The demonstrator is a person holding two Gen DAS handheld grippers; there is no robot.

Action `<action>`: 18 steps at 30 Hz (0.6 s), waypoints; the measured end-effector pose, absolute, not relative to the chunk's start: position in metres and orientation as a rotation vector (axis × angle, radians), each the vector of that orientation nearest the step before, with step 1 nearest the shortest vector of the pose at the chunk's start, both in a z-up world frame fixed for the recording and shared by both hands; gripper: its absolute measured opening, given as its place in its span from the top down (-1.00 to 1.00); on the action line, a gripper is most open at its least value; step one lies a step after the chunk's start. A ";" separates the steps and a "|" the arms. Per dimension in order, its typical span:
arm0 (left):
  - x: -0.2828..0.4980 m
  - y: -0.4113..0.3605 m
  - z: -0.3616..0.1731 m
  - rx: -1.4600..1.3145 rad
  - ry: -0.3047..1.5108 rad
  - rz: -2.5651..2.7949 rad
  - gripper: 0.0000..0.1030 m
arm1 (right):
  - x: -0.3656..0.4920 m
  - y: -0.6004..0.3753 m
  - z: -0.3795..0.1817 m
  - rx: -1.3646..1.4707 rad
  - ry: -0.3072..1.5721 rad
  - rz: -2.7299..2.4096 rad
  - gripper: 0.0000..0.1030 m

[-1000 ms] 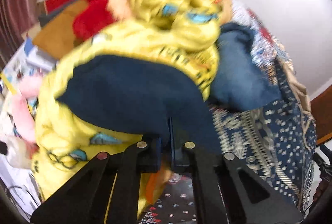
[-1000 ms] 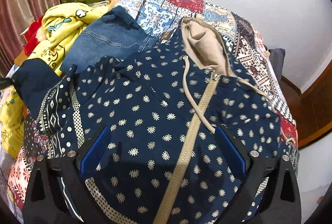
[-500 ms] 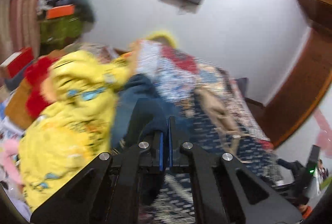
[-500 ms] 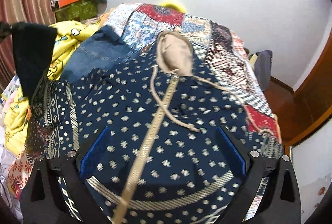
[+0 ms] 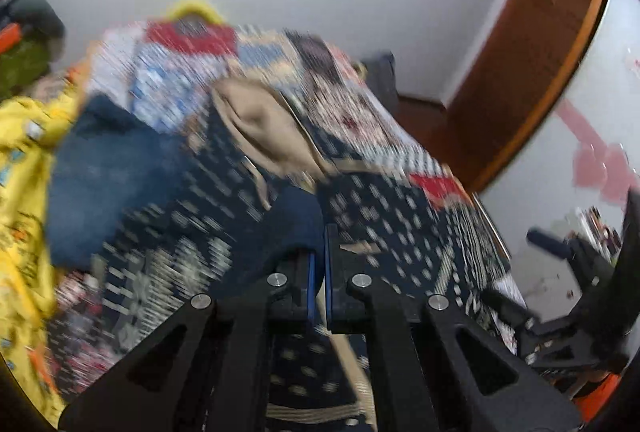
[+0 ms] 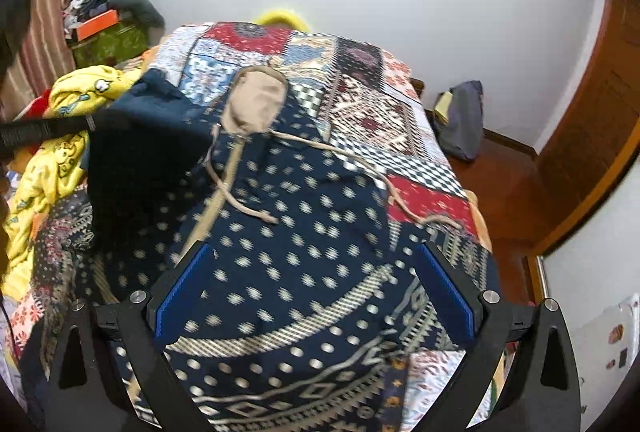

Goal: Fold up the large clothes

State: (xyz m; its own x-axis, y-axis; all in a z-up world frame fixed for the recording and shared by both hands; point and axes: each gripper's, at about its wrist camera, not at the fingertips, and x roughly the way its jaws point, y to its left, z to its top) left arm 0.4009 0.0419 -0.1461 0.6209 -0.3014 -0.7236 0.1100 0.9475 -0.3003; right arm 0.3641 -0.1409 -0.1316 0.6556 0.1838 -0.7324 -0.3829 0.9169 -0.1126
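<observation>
L claw [image 5: 317, 264] is clenching the hoodie's [image 6: 304, 232] plain navy sleeve [image 5: 296, 220], carrying it over the body, prob. to fold it inward. R claw [image 6: 314, 296] is released, hanging wide above the front w/ nothing between its pads. One hoodie is lying spread on the bed [image 6: 384, 112], hood [image 6: 258, 100] toward the wall. Two drawstrings, one zip. Jeans [image 5: 108, 172] and a yellow garment [image 6: 72, 100] are piled beside.

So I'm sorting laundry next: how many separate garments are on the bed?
3, maybe more hidden: the dotted navy hoodie spread in the middle, the blue jeans beside its left shoulder, and the yellow printed garment heaped at the left edge.
</observation>
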 end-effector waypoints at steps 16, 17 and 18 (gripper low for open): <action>0.391 -0.058 -0.227 0.011 1.129 -0.327 0.87 | 0.360 -0.169 -0.143 -0.311 0.835 0.264 -0.93; 0.387 -0.055 -0.224 0.004 1.132 -0.336 0.76 | 0.359 -0.168 -0.143 -0.314 0.836 0.266 -0.93; 0.383 -0.051 -0.221 -0.011 1.132 -0.346 0.60 | 0.359 -0.167 -0.142 -0.318 0.834 0.268 -0.93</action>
